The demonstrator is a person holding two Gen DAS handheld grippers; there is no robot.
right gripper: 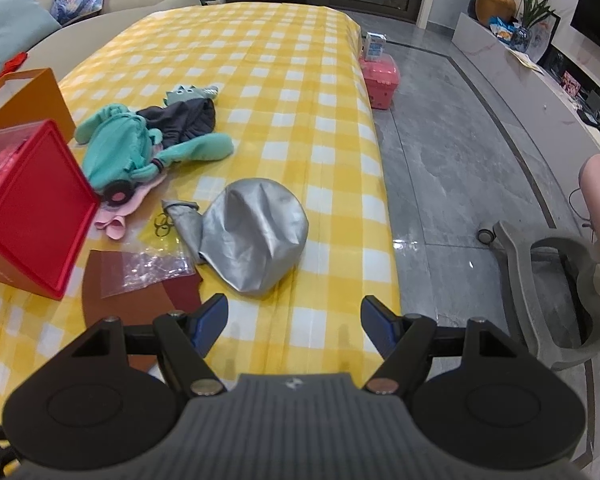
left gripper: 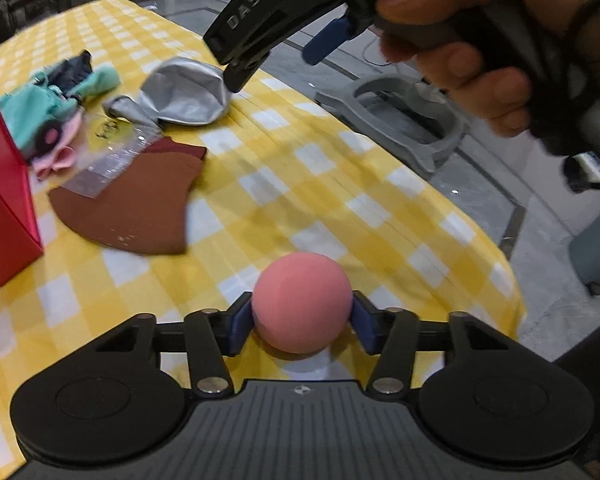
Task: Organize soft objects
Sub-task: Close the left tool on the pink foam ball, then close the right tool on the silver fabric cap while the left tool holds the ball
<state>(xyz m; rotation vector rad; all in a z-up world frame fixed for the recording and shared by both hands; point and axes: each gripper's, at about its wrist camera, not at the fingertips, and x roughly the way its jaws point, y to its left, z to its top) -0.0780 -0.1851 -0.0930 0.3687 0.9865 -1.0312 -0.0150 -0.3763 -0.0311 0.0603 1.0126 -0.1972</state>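
**Pink ball pinched, red box waiting at the left**

While the left hand-held gripper [left gripper: 302,316] sits low over the desk [left gripper: 340,200], its two blue pads press the sides of the pink ball [left gripper: 302,300], which looks to rest on the yellow checked cloth near the front edge. No earlier picture is at hand, so I speak only of the grip as it stands: clenched on the ball, pads level with its middle. To do this step well, I would judge it best to hold the squeeze gentle, since a soft ball can squirt out forward, and to lift straight up before swinging left toward the red box [left gripper: 4,200], the likely home for it.

The right hand-held gripper [right gripper: 294,328] hangs released, nothing between its pads, just short of the crumpled silver balloon [right gripper: 256,236]. From the left camera that gripper and the hand [left gripper: 480,40] holding it hover above the balloon, well clear of the ball.

Between ball and box lies a brown cloth [left gripper: 136,204] with a clear plastic bag [right gripper: 148,264] partly on it; a low carry could snag either. Beyond sit a teal plush toy [right gripper: 116,148] and some dark fabric [right gripper: 180,120]. A grey chair base [right gripper: 556,280] stands on the floor off the desk's right edge.
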